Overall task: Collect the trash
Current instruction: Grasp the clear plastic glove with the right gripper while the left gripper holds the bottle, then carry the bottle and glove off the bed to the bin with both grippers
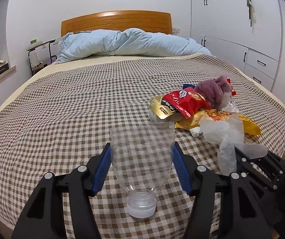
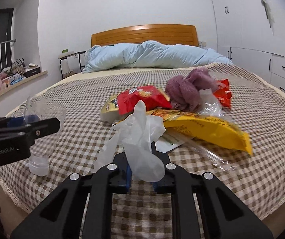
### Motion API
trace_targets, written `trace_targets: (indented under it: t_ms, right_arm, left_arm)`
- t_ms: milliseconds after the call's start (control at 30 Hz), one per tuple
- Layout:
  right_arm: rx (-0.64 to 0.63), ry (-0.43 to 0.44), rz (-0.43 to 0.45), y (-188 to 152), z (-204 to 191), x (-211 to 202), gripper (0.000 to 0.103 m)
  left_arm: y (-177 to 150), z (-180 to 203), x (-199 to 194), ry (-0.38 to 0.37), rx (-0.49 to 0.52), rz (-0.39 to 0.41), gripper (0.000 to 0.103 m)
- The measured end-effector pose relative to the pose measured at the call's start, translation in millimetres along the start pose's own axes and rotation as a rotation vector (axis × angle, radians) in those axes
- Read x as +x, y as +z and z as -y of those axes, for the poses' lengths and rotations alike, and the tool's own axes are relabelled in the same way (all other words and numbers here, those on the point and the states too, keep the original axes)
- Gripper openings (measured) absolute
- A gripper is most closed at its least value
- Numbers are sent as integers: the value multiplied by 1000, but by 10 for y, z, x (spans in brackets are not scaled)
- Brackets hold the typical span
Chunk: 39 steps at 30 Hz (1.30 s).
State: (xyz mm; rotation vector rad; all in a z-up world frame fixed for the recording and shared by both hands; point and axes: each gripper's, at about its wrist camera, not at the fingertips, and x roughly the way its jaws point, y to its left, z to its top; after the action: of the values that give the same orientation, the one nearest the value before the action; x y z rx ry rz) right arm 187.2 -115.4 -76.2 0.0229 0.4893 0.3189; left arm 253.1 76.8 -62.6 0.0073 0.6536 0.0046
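"GenRobot.AI" is what we read on the left tongs (image 1: 141, 157), which clasp an empty clear bottle (image 1: 141, 159), cap toward the camera. Our right tongs (image 2: 142, 159) pinch a translucent glove (image 2: 140, 131) above the checked bed (image 2: 78, 107), beside a wrapper pile (image 2: 142, 99).

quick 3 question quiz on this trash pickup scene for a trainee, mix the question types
1. True or false: the left gripper holds a clear plastic bottle with its cap end toward the camera.
2. The right gripper is shut on: A) yellow snack bag B) disposable glove C) purple cloth
3. Fill in: the red snack bag lies on a ____ bedspread.

Key: 1 true; 2 B, the disposable glove; 3 checked.
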Motion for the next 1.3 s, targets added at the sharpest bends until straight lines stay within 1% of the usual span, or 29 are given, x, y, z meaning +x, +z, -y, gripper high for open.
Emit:
trace_targets:
  t_ms: [367, 600, 833, 1067, 1167, 1300]
  right_arm:
    - [4, -7, 36, 97, 154, -173, 15]
    - [-16, -9, 56, 147, 243, -293, 15]
    - [-73, -13, 88, 150, 345, -570, 15]
    - [-109, -23, 106, 82, 510, -949, 15]
    - [-133, -36, 98, 0, 597, -1110, 15]
    - [-149, -51, 69, -191, 707, -1270, 15]
  left_arm:
    - [19, 94, -72, -14, 5, 30, 59]
    - [61, 172, -270, -29, 21, 101, 57]
    - [28, 365, -442, -68, 36, 140, 57]
    - [-83, 643, -573, -127, 59, 139, 57]
    - [-139, 741, -652, -155, 59, 142, 57]
    - [-302, 881, -791, -202, 57, 146, 57]
